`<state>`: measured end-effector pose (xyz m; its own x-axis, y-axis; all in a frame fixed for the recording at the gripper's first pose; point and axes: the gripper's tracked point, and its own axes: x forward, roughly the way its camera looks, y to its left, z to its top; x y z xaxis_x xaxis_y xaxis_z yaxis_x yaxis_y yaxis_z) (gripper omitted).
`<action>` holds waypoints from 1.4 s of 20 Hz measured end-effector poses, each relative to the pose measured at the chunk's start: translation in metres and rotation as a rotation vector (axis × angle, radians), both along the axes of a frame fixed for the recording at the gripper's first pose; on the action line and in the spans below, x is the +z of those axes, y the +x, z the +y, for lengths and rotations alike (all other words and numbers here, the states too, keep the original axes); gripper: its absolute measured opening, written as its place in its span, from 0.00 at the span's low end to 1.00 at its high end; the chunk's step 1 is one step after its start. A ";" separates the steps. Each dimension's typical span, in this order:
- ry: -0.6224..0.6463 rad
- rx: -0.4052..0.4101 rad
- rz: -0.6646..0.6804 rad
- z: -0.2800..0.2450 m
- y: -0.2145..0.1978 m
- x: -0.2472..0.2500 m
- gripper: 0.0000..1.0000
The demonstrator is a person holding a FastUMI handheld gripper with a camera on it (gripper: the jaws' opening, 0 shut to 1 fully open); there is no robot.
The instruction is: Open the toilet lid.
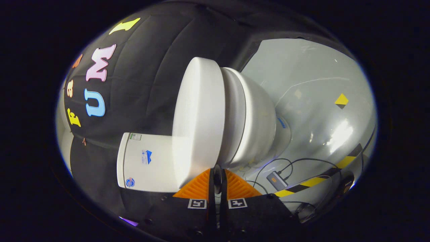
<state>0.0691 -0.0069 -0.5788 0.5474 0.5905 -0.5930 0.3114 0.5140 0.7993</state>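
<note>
The view is rolled on its side, so the white toilet appears turned sideways. Its lid (198, 117) lies flat against the seat and bowl (255, 124), closed, and the tank (147, 164) stands behind it against the black cloth wall. My gripper (217, 173) has its two orange ribbed fingers (200, 188) pressed together, with only a thin dark slit between them. The tips sit right at the lid's rim, near the seam between lid and seat. I see nothing white held between them.
The glossy grey floor (312, 84) stretches beyond the bowl. On it lie black cables (268, 164), a small grey box (277, 180), a yellow-black tape strip (315, 181) and a yellow-black diamond marker (341, 101).
</note>
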 end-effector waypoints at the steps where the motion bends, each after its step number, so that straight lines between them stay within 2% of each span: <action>1: -0.021 0.002 -0.010 0.002 0.000 0.010 0.09; 12: -0.299 0.015 -0.139 0.034 0.009 0.131 0.06; 17: -0.483 0.010 -0.168 0.056 0.011 0.163 0.06; 22: -0.555 -0.045 -0.197 0.081 0.009 0.191 0.06; 28: -0.661 -0.027 -0.275 0.119 0.005 0.220 0.06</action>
<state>0.0745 0.1126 -0.3589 0.7378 0.1393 -0.6605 0.1629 0.9128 0.3745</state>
